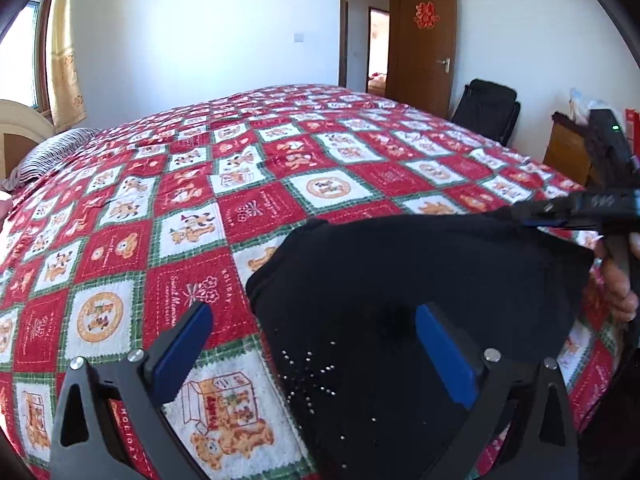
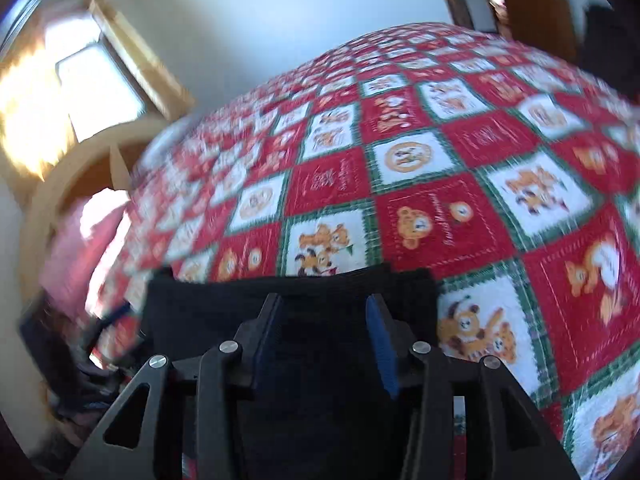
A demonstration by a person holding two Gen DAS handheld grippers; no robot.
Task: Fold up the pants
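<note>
1. Bed [image 1: 280, 184], red/white/green teddy-bear quilt, fills both views.
2. Pants [image 1: 420, 280], black, at the near edge of the bed. One end is lifted off the quilt; a star of small studs shows on the fabric near the left wrist camera.
3. Left gripper [image 1: 316, 344]: jaws wide, blue pads well apart. One pad is over the quilt, the other over the pants; nothing pinched.
4. Right gripper [image 2: 326, 336]: right wrist view is motion-blurred and the jaws look partly apart over black cloth. In the left view its tip [image 1: 548, 216] meets the raised pants edge; cannot tell if clamped.
</note>
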